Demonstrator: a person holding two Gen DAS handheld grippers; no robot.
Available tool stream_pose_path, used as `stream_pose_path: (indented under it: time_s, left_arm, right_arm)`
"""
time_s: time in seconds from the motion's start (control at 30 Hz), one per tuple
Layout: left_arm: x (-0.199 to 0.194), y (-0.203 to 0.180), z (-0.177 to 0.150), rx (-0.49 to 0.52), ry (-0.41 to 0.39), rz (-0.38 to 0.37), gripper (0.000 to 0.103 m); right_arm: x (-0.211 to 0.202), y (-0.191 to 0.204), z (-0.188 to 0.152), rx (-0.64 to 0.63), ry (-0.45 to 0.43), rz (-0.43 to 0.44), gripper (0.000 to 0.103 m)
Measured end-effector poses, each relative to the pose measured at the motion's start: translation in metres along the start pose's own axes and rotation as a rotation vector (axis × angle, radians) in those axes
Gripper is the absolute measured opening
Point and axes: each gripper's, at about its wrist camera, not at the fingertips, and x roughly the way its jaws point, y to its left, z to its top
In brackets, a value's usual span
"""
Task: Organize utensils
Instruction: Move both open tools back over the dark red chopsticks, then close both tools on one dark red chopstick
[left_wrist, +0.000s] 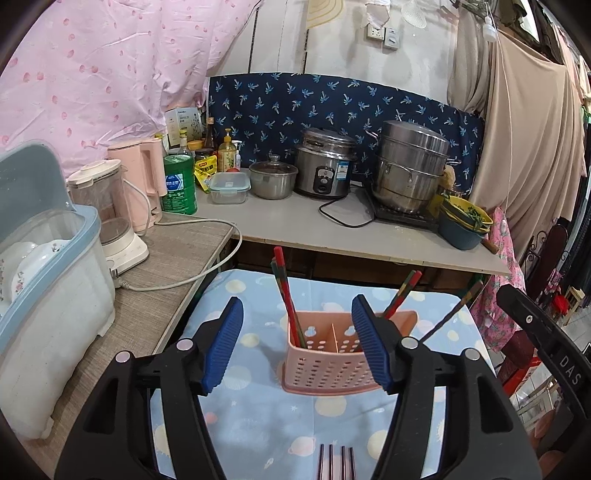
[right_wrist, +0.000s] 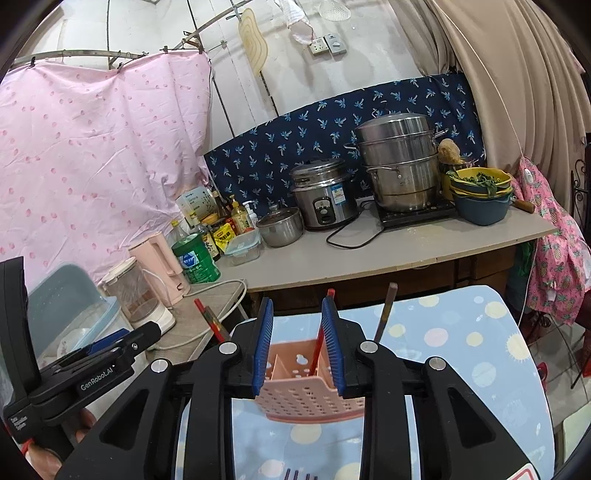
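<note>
Left wrist view: my left hand-held gripper (left_wrist: 297, 343) is spread wide and empty; the pink utensil holder (left_wrist: 328, 365) stands at 12 o'clock on the planet-print desk cloth (left_wrist: 258, 417), red chopsticks (left_wrist: 286, 291) in its left compartment.
Right wrist view: my right hand-held gripper (right_wrist: 297, 343) is partly spread, pinching nothing; a red chopstick (right_wrist: 320, 341) rises between its pads, untouched.
Step judged: both releases look done; I'd back straight out, clear of the leaning sticks.
Loose item: fork tines (left_wrist: 338, 463) at 6 o'clock.

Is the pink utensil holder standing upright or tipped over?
Upright. The pink utensil holder stands on its base on the blue cloth, open top upward, with chopsticks sticking up out of its compartments.
</note>
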Motion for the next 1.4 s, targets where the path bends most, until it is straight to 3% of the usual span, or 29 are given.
stream_pose_path:
  time_s: [0.23,0.5,1.4]
  left_arm:
    - [-0.014,0.0,-0.024,0.02,0.012,0.015,0.061]
    - [-0.026,0.01,-0.074,0.01,0.07,0.007,0.061]
    - [-0.048,0.02,-0.246,0.034,0.317,-0.035,0.061]
  right_arm:
    - [-0.02,0.0,-0.023,-0.017,0.024,-0.003,0.027]
    - [-0.043,-0.003,-0.064,-0.033,0.07,-0.014,0.03]
    - [-0.086,-0.015,-0.251,-0.069,0.411,-0.083,0.03]
